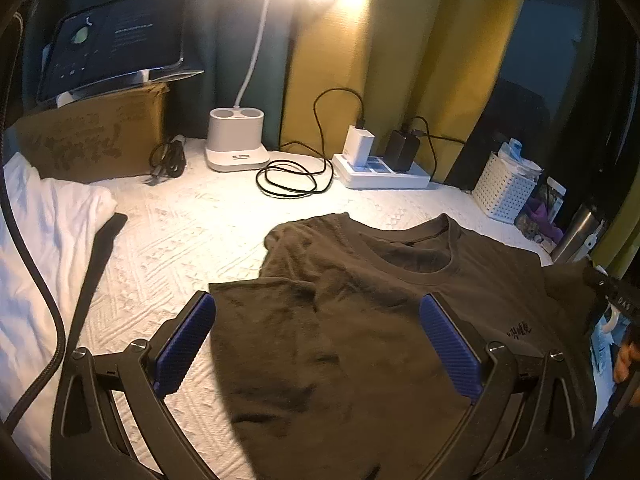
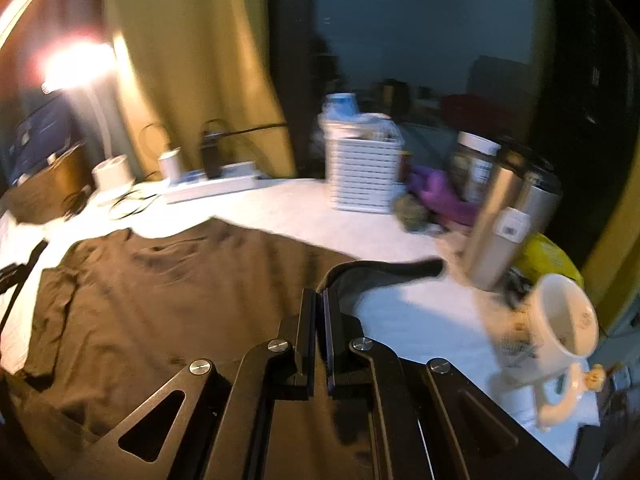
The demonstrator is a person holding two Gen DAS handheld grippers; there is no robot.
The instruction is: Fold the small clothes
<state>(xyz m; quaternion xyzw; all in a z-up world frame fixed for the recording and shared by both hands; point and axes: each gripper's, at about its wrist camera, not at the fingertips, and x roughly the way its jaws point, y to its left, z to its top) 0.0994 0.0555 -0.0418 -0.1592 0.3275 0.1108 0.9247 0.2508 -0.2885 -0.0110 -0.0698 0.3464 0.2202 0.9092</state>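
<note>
Both hand-held grippers were over the brown T-shirt (image 1: 400, 280). Left hand-held gripper (image 1: 320, 340) had its two blue pads (image 1: 184, 344) wide apart, and nothing was pinched between them. It hung just above the shirt, with one pad over the white cover (image 1: 180, 240) and the other pad over the shirt's front.

Right hand-held gripper (image 2: 319, 320) had its jaws pressed together. A thin edge of the brown T-shirt (image 2: 180, 300) was caught between them. From that pinch the cloth curved up and away, and the sleeve end (image 2: 424, 270) was lifted off the white cover (image 2: 420, 320). That picture was blurry.

The shirt lay flat on the white cover, with its round neck hole (image 1: 416, 252) facing the far wall. One side of the shirt, the side away from the right hand-held gripper, was already folded in over the front. Small dark letters (image 1: 520, 332) showed on the shirt's chest.

Behind the shirt stood a white lamp base (image 1: 236, 144) and a white power strip (image 1: 380, 172) with black cords (image 1: 296, 180). A white basket (image 1: 504, 192) sat behind the shirt's other shoulder. A silver bottle (image 2: 504, 216) and a white cup (image 2: 560, 336) were near the lifted sleeve. A brown box (image 1: 92, 144) and a folded white cloth (image 1: 48, 240) were well apart from the shirt, past the folded side.
</note>
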